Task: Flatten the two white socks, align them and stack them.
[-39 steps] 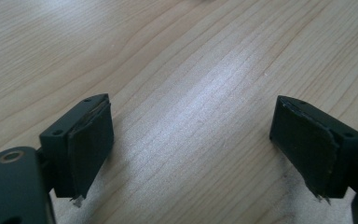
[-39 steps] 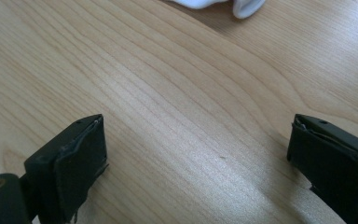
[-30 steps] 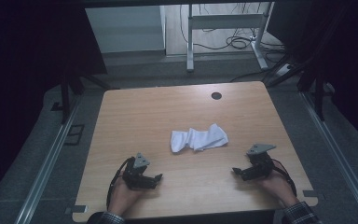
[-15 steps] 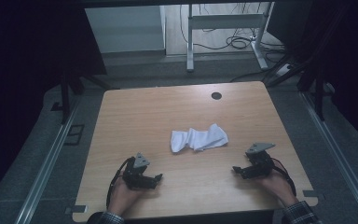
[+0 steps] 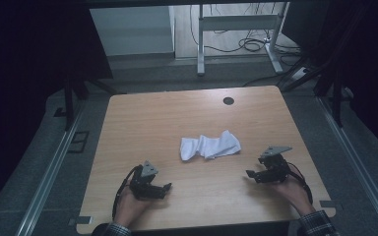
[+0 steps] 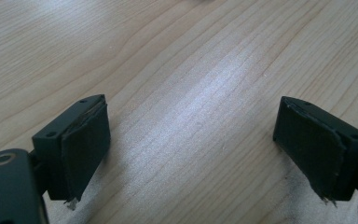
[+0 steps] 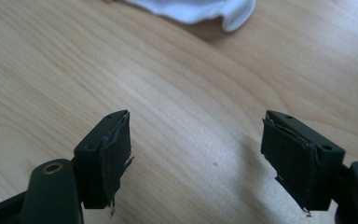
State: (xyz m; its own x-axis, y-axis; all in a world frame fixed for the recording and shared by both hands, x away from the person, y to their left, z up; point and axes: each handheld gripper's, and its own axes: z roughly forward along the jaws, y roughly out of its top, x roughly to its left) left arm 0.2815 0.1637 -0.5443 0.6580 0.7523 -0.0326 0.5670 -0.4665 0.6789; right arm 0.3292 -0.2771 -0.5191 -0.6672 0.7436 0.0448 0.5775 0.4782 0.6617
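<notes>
A crumpled white cloth (image 5: 209, 146) lies at the middle of the wooden table (image 5: 177, 113). My left gripper (image 5: 166, 187) rests low on the table's near left, held in a hand, pointing right, well short of the cloth. Its jaws stand wide apart in the left gripper view, and the left gripper (image 6: 191, 144) has bare wood between them. My right gripper (image 5: 249, 174) rests at the near right, pointing left, just below and right of the cloth. The right gripper (image 7: 196, 149) is open and empty, with the cloth's edge (image 7: 200, 10) ahead of it.
A dark round hole (image 5: 228, 101) sits near the table's far edge. Aluminium rails (image 5: 54, 162) run along both sides of the table. A white metal stand (image 5: 236, 22) and cables lie on the floor beyond. The surroundings are dark.
</notes>
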